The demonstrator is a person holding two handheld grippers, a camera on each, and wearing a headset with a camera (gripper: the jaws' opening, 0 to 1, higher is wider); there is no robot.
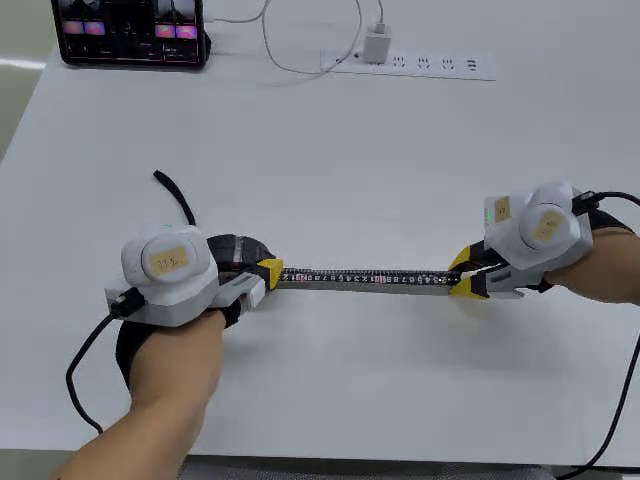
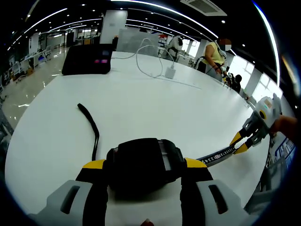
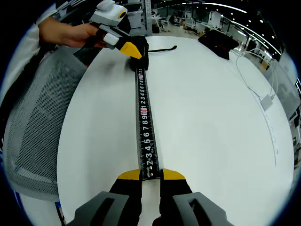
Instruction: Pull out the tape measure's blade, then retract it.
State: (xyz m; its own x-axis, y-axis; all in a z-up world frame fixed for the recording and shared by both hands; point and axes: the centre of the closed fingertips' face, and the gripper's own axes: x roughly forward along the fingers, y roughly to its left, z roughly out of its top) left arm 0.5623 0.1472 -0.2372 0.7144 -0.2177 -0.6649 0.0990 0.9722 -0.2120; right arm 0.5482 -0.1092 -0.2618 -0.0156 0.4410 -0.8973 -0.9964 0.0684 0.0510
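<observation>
Now the left claw (image 1: 262, 278) sits at the left of the counter (image 1: 350, 150). It is squeezed tight around the tape measure's case (image 1: 238, 250). In the left gripper view the black case fills the gap between the two yellow-tipped jaws. The case rests on the counter. A black strap (image 1: 175, 195) lies loose on the counter and trails off from the case toward 11 o'clock.

From the case the blade (image 1: 365, 277) comes out toward 3 o'clock. It runs long and straight, low over the counter, on a line from 9 to 3 in the head view. It is hard to tell if it touches the top. The small numbers sit nearest the right claw.

At the right, the right claw (image 1: 463, 275) is pinched shut on the blade's end, with one yellow tip on each side of it.

So the pulling part looks done. What seems left is letting the blade go back in. For that, the line of the blade matters most. The case lies straight at 9 o'clock from the right claw, and at 12 o'clock in the right gripper view. The right claw has the blade's end, so it would likely ride that same line toward the case while the left claw grips the case. If it swings off that line, the blade could bend or twist.
</observation>
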